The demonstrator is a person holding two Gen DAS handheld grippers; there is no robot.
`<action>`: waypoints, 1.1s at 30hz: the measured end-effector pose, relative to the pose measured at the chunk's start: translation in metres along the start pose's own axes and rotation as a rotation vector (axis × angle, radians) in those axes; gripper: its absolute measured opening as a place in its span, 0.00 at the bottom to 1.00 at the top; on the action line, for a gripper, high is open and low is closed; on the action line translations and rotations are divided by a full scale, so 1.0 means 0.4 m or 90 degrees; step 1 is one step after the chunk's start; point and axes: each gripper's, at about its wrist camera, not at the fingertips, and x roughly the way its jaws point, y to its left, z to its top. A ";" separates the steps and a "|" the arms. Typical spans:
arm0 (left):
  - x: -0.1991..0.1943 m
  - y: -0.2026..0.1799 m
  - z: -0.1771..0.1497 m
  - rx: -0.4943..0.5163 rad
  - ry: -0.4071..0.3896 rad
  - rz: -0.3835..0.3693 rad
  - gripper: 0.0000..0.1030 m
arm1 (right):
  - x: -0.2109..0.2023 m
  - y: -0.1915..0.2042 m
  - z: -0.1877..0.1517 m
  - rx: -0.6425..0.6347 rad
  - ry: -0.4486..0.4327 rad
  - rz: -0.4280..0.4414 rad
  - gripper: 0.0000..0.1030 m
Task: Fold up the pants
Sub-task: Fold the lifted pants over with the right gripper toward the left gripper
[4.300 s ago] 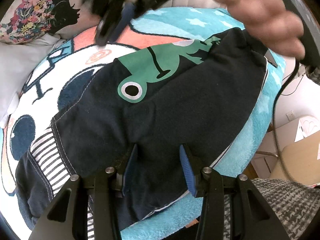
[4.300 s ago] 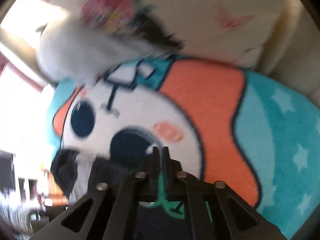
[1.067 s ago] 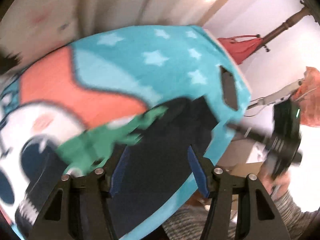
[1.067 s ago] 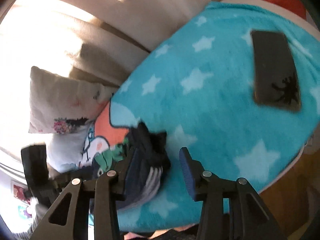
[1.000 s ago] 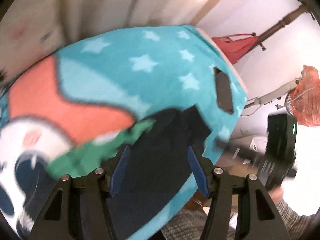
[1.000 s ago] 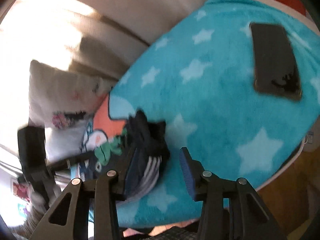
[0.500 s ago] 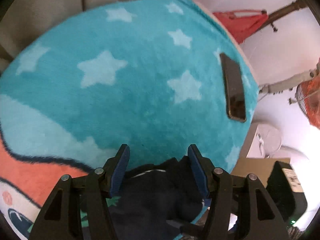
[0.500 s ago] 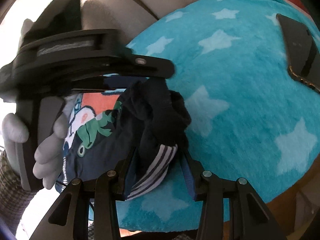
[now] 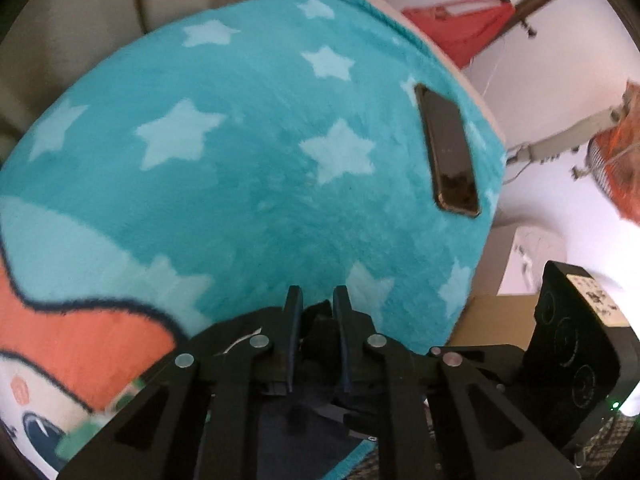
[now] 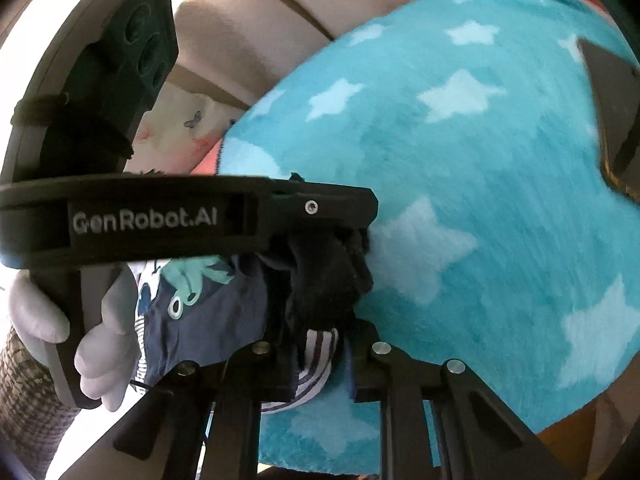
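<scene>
The dark navy pants point(image 10: 224, 316) lie bunched at the near edge of a plush turquoise blanket point(image 9: 248, 184) scattered with pale stars, its fleece nap brushed in soft streaks. Both grippers have just been closing with the cloth between their fingers. The left gripper point(image 9: 316, 312) has its narrow black jaws drawn close, pinching a crumpled black fold of the garment. The right gripper point(image 10: 320, 332) pinches the same bunched end lower down — a striped white-and-navy band point(image 10: 316, 356) shows between its jaws. In the right wrist view the left gripper's boxy black body crosses the frame just above the wad, lettered "GenRobot.AI", with a hand point(image 10: 92, 344) wrapped around its handle and a grey knit sleeve point(image 10: 24, 392) below. A mint-green frog print point(image 10: 192, 276) shows on the flatter part of the fabric. A slim dark phone point(image 9: 450, 156) with rounded corners rests flat on the blanket — well apart from the pants, near the far edge.
</scene>
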 end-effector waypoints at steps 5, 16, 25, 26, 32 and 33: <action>-0.107 0.050 -0.078 -0.043 -0.065 -0.025 0.14 | -0.016 0.098 -0.011 -0.080 -0.004 0.001 0.17; -0.220 0.286 -0.311 -0.214 -0.150 -0.069 0.22 | 0.108 0.353 -0.086 -0.249 0.063 -0.029 0.18; -0.328 0.414 -0.529 -0.317 -0.217 -0.055 0.36 | 0.228 0.460 -0.130 -0.305 0.117 -0.070 0.41; -0.345 0.421 -0.554 -0.323 -0.226 -0.045 0.37 | 0.230 0.475 -0.136 -0.309 0.122 -0.068 0.43; -0.429 0.441 -0.664 -0.355 -0.285 -0.001 0.44 | 0.226 0.562 -0.186 -0.364 0.148 -0.065 0.48; -0.438 0.449 -0.680 -0.359 -0.289 0.008 0.44 | 0.218 0.574 -0.195 -0.371 0.155 -0.059 0.48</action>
